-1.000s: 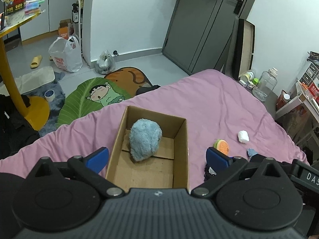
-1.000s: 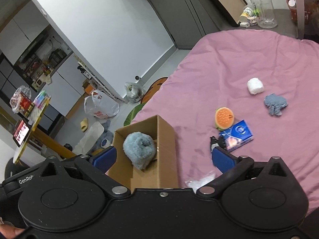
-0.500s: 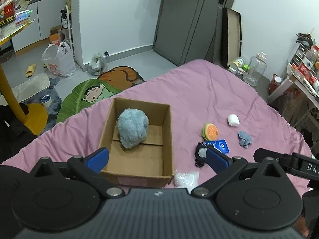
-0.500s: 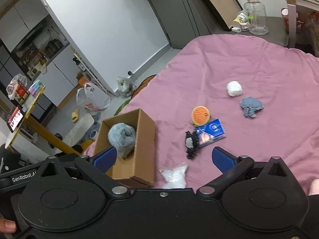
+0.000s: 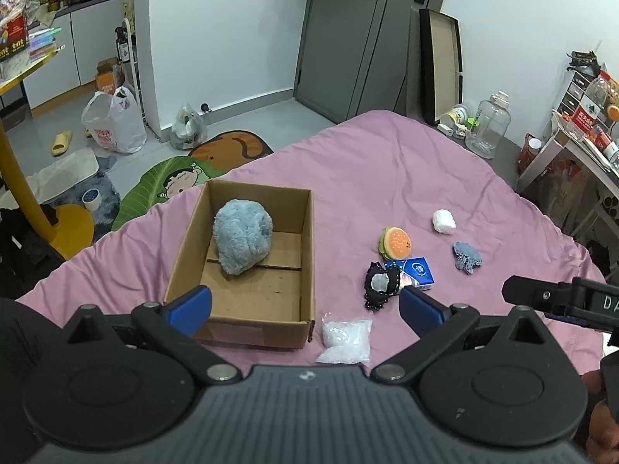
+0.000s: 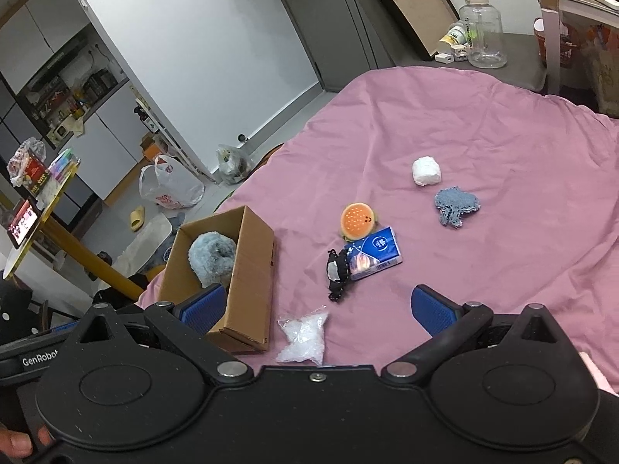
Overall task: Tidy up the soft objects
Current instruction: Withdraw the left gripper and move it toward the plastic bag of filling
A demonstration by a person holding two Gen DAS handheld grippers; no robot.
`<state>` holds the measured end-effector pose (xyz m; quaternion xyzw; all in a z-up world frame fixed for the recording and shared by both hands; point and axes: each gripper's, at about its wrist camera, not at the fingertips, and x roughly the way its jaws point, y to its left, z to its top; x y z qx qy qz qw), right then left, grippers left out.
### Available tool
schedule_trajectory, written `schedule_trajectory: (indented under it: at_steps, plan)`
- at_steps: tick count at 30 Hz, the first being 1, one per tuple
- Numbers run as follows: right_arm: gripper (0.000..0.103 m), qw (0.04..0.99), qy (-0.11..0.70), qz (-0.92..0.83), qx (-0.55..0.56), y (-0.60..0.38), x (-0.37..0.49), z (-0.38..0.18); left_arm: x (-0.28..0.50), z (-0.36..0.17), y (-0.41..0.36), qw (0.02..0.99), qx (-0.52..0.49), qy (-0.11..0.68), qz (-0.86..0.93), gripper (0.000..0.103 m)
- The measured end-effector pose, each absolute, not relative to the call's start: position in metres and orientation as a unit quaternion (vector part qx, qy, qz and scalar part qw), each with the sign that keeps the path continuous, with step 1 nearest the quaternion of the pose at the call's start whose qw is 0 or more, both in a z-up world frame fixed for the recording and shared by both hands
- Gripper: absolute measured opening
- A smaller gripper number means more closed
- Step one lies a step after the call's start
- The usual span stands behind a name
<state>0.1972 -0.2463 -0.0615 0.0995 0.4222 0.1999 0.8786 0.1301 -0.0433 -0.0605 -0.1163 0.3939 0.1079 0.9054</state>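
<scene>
— Plush ball (image 5: 243, 240) sat in the box (image 5: 247, 321); both tongs (image 5: 305, 305) (image 6: 317, 307) had pulled back, spread, empty

— So next, that bag (image 5: 344, 335) at five o'clock

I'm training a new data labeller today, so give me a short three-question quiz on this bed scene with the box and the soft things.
1. True or false: the cardboard box already holds the fluffy blue plush.
2. Which item lies nearest the box's front corner? A) white roll B) clear plastic bag C) burger plush
3. Fill in: the left hand-held gripper and right hand-held gripper are both ____, holding nothing.

Key: 1 true; 2 B; 3 open.
</scene>
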Motion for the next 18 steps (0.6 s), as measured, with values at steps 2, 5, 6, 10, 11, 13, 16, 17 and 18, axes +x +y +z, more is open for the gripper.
schedule_trajectory:
  at_steps: [2,5,6,10,11,13,16,17,18]
  plan:
    - [0.103,0.877,0.422,0.204,0.108,-0.251,0.199,-0.062,0.132,-0.061,-0.049,0.905,-0.109,0.396,0.107,0.102]
    - [0.103,0.874,0.425,0.204,0.118,-0.259,0.203,-0.066,0.134,-0.065,-0.059,0.903,-0.104,0.403,0.103,0.102]
    - [0.103,0.873,0.427,0.204,0.12,-0.261,0.203,-0.068,0.135,-0.066,-0.062,0.903,-0.102,0.405,0.103,0.101]
    - [0.102,0.869,0.432,0.208,0.127,-0.269,0.207,-0.075,0.139,-0.072,-0.072,0.9,-0.098,0.411,0.103,0.1]
    - [0.102,0.868,0.432,0.209,0.127,-0.269,0.207,-0.076,0.139,-0.073,-0.074,0.899,-0.1,0.413,0.103,0.1]
    - [0.101,0.866,0.435,0.212,0.128,-0.272,0.209,-0.079,0.142,-0.076,-0.078,0.898,-0.102,0.416,0.103,0.1]
    - [0.098,0.862,0.442,0.216,0.123,-0.273,0.212,-0.084,0.145,-0.081,-0.083,0.894,-0.106,0.422,0.103,0.099]
    - [0.097,0.86,0.445,0.218,0.121,-0.273,0.214,-0.086,0.146,-0.082,-0.084,0.894,-0.107,0.424,0.103,0.099]
    - [0.096,0.858,0.449,0.219,0.12,-0.273,0.216,-0.088,0.148,-0.084,-0.086,0.892,-0.11,0.425,0.104,0.097]
